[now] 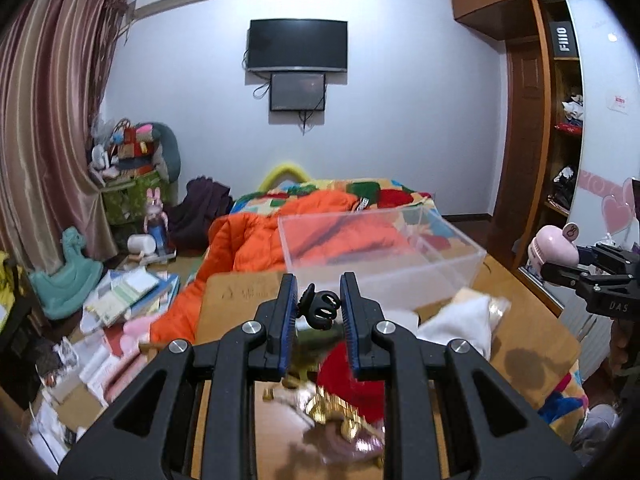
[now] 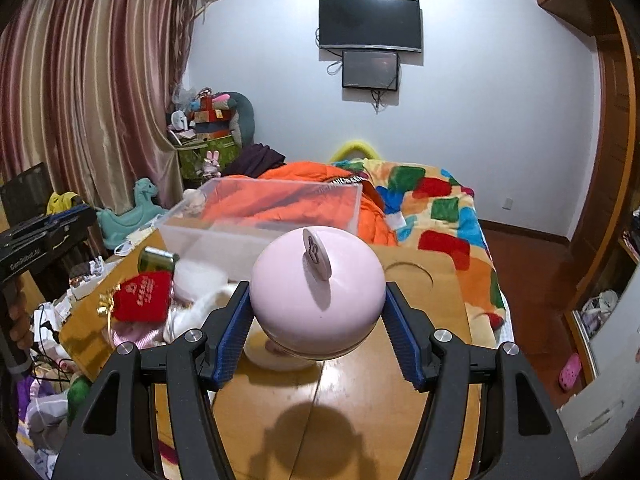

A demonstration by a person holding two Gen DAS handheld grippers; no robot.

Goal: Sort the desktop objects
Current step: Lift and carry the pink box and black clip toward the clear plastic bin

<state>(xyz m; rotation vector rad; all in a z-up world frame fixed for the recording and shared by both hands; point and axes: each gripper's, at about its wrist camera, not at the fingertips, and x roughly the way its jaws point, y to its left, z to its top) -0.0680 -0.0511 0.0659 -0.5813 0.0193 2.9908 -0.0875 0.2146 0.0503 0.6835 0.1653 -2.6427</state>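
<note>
While left tool [image 1: 319, 307] grips a hair clip [image 1: 320, 309] and right tool [image 2: 316, 304] a pink jar [image 2: 318, 292], the clear box [image 1: 384, 252] looks nearly empty; a desk [image 2: 360, 392] pile remains.

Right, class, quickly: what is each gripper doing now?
Left gripper: closed on a black hair claw clip.
Right gripper: holding a round pink jar.
</note>
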